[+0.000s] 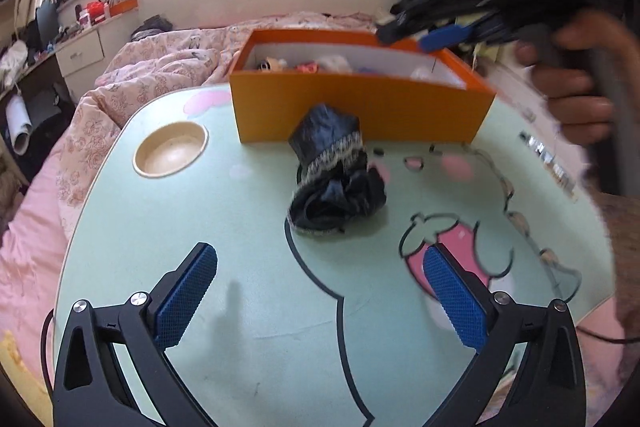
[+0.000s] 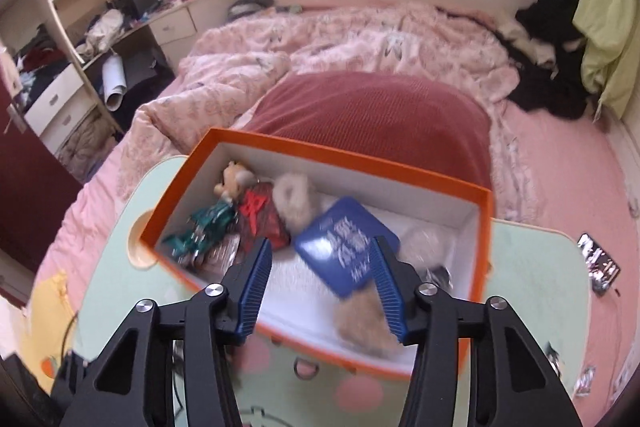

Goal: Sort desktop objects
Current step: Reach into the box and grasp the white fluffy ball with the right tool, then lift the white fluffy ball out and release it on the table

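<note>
Nearest to us, our left tool [image 1: 320,301] hangs with its jaws spread wide and nothing between them, aimed down at the green desk [image 1: 240,327]. Just beyond it lies the black cloth [image 1: 336,183], a crumpled bundle with a pale lace trim, on the desk right in front of the orange box [image 1: 360,111] and possibly leaning on its front wall. We judge it the next thing to sort. Our right tool [image 2: 320,281] is over the box [image 2: 476,267], jaws about half closed and empty as far as we can tell; the picture is blurred. Below it the box already holds a blue tin [image 2: 344,243], a fluffy ball [image 2: 294,201], a red item [image 2: 262,217], a green toy [image 2: 204,227] and a small figure [image 2: 232,179]. A tan fluffy thing [image 2: 364,327] sits at the near wall. Farther back is the bed [image 2: 360,39]. The risks, as we see them: the soft cloth could bunch or slip so the left tool grips only a fold and drags it; a push forward could shove the light box toward the desk's far edge; and both tools could collide above the box if the right one lingers. A phone [image 2: 598,263] near the desk's right edge could be knocked off.
</note>
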Tool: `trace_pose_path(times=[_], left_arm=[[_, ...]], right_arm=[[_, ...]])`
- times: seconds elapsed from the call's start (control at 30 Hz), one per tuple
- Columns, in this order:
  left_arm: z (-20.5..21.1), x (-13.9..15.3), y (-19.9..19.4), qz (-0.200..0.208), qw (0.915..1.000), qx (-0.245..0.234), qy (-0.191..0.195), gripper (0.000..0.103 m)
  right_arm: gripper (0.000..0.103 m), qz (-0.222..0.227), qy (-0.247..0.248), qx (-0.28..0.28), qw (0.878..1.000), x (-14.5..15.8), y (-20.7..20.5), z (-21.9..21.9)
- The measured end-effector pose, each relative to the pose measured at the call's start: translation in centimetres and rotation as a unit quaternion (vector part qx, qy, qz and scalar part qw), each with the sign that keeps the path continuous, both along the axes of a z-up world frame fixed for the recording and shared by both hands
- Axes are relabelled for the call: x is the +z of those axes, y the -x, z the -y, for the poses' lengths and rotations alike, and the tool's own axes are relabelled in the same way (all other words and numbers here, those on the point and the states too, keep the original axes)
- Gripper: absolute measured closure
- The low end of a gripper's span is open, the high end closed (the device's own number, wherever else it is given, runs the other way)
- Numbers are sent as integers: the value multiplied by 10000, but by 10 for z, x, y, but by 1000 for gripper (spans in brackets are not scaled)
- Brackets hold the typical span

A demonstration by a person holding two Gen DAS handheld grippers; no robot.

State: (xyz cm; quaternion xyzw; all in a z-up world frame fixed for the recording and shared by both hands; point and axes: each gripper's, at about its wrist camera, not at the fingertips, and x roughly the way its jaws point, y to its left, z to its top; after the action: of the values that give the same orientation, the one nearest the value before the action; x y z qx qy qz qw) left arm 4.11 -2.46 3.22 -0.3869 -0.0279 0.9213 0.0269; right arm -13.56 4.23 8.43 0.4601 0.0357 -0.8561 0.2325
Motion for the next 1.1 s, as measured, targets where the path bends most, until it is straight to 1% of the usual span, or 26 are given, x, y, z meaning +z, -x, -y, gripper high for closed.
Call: trace_pose_path(times=[0.07, 0.13, 0.2, 0.27, 0.33, 0.4, 0.47, 0.5, 0.53, 0.57, 0.6, 0.63, 0.67, 0.7, 0.77, 0.8, 0.9, 0.97, 1.0, 1.03, 1.1], left_arm=[[10, 10, 1, -63, 9997, 59, -225, 0], [19, 18, 5, -106, 9993, 139, -341, 0], [28, 26, 11, -117, 9985, 236, -486, 0], [34, 30, 13, -124, 9974, 280, -653, 0], [41, 34, 17, -129, 9963, 306, -791, 0], [45, 37, 22, -130, 9955, 356, -872, 0], [48, 38, 28, -103, 9950, 380, -916, 0], [49, 39, 31, -76, 9949, 389, -926, 0], [50, 39, 36, -50, 9948, 399, -935, 0], [51, 41, 38, -51, 9947, 399, -942, 0], [52, 42, 40, -56, 9947, 401, -948, 0], [53, 43, 43, -64, 9946, 404, -958, 0], [54, 46, 46, -73, 9944, 409, -972, 0], [55, 48, 48, -82, 9942, 409, -987, 0], [57, 53, 54, -90, 9941, 390, -1005, 0], [56, 56, 58, -83, 9942, 371, -1010, 0], [55, 66, 73, -18, 9947, 223, -1008, 0], [51, 75, 86, 31, 9948, 98, -1011, 0], [49, 78, 94, 50, 9949, 20, -1009, 0], [45, 82, 103, 89, 9950, -72, -990, 0], [36, 86, 125, 263, 9958, -223, -851, 0]], right_arm=[[57, 240, -44, 14, 9997, -8, 25, 12], [57, 322, -182, 8, 9993, -16, 39, 22], [60, 486, -225, 32, 9986, -26, 51, 30], [61, 772, -122, 49, 9969, -37, 62, 33], [62, 737, 2, 122, 9972, -39, 66, 37], [73, 773, 34, 238, 9967, -41, 66, 41], [78, 763, -25, 449, 9961, -42, 64, 48], [77, 758, -133, 568, 9954, -43, 63, 53], [78, 688, -197, 637, 9954, -42, 61, 56], [80, 589, -296, 712, 9953, -42, 58, 60], [94, 546, -286, 768, 9951, -40, 57, 60], [94, 693, -69, 825, 9942, -39, 59, 57], [94, 857, 190, 742, 9934, -36, 60, 50], [94, 862, 338, 673, 9934, -31, 62, 45], [94, 608, 646, 683, 9937, -12, 53, 28], [94, 567, 780, 676, 9930, -3, 49, 21], [94, 428, 1504, 791, 9845, 30, 17, -19], [94, 292, 1586, 827, 9834, 40, -5, -39], [94, 240, 1508, 820, 9849, 40, -21, -51], [94, 230, 1427, 812, 9862, 38, -30, -55], [94, 314, 1322, 791, 9876, 25, -53, -67]])
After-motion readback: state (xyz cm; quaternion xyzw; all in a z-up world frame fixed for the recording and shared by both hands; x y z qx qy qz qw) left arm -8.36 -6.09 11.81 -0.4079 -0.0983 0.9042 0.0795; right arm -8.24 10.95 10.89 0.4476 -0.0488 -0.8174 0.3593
